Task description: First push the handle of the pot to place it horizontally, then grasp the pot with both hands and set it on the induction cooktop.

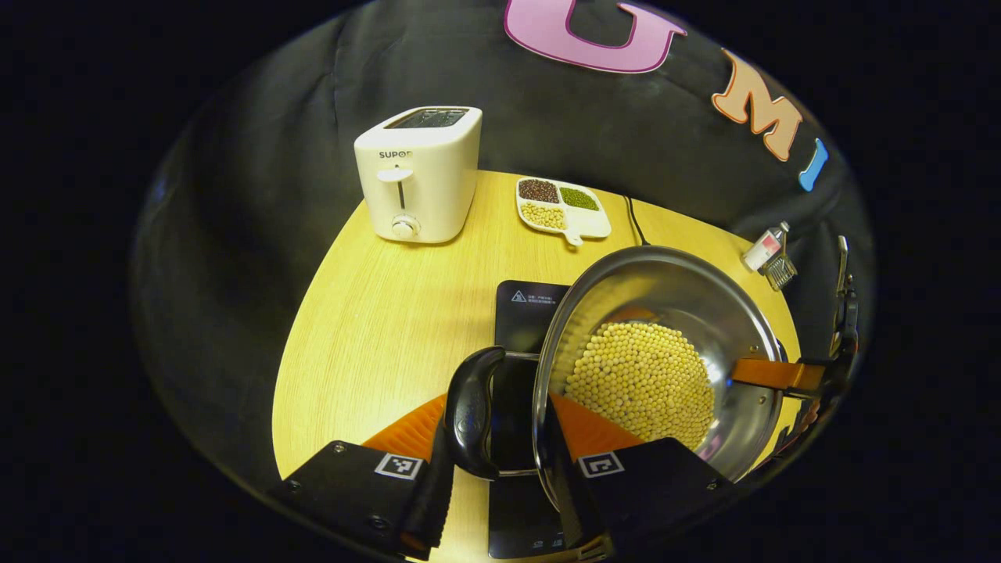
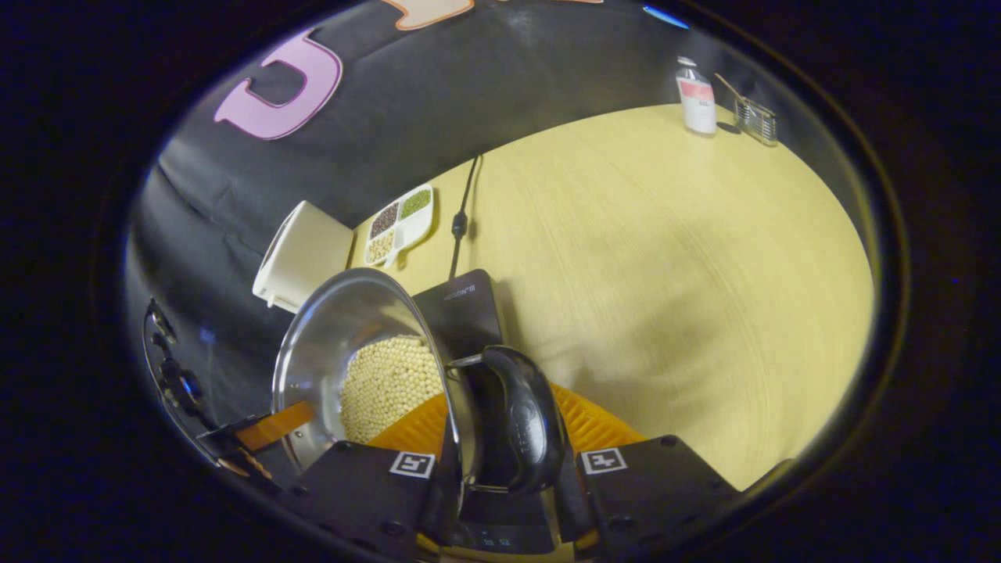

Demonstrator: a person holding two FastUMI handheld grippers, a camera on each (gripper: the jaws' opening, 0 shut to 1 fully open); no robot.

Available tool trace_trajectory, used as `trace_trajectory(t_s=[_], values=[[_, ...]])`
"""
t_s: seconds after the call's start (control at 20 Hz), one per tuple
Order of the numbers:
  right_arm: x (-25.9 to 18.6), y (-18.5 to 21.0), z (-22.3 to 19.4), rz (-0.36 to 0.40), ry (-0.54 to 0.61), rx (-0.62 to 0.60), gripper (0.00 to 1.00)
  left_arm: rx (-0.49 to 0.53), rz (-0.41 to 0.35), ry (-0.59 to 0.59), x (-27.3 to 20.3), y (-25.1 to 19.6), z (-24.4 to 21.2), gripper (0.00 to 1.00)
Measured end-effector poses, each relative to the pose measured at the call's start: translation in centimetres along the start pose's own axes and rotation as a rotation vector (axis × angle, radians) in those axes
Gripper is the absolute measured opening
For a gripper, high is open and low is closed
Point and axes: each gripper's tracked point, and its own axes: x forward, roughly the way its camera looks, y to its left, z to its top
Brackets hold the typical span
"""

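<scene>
Above the black glass cooktop (image 1: 522, 313) on the pale wood-grain table (image 1: 375, 313), the round steel pot (image 1: 665, 297) is held between the two grippers. It looks tilted, and pale round beans (image 1: 641, 383) are heaped in its polished bowl. In the left gripper view, the left gripper (image 1: 500, 446) has its fingers closed on one curved, glossy black loop handle (image 1: 471, 410) at the pot's rim; the other gripper shows at the far rim. In the right gripper view, the right gripper (image 2: 504, 461) is clamped on the opposite handle (image 2: 520, 418), the beans (image 2: 387, 383) to its left. On the far side of the table, a white divided dish (image 1: 583, 225) holds dark, green and pale beans in separate compartments. Left of it stands a smooth white toaster (image 1: 418, 176). At the far right are a small clear bottle (image 1: 765, 249) and a little wire rack (image 1: 780, 271).
</scene>
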Motion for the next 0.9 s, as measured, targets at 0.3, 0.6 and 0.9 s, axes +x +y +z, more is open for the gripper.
trace_trajectory(t_s=[0.3, 0.6, 0.9], values=[[0.3, 0.0, -0.3, 0.003, 0.020, 0.007, 0.47, 0.006, -0.006, -0.029, 0.2, 0.0, 0.3, 0.60], [0.3, -0.2, -1.4, -0.002, 0.056, -0.012, 0.51, -0.030, 0.005, -0.051, 0.5, 0.1, 0.4, 0.64], [-1.5, -1.0, -0.9, 0.018, 0.019, -0.031, 1.00, -0.117, 0.016, -0.115, -0.4, 0.0, 0.4, 0.87]])
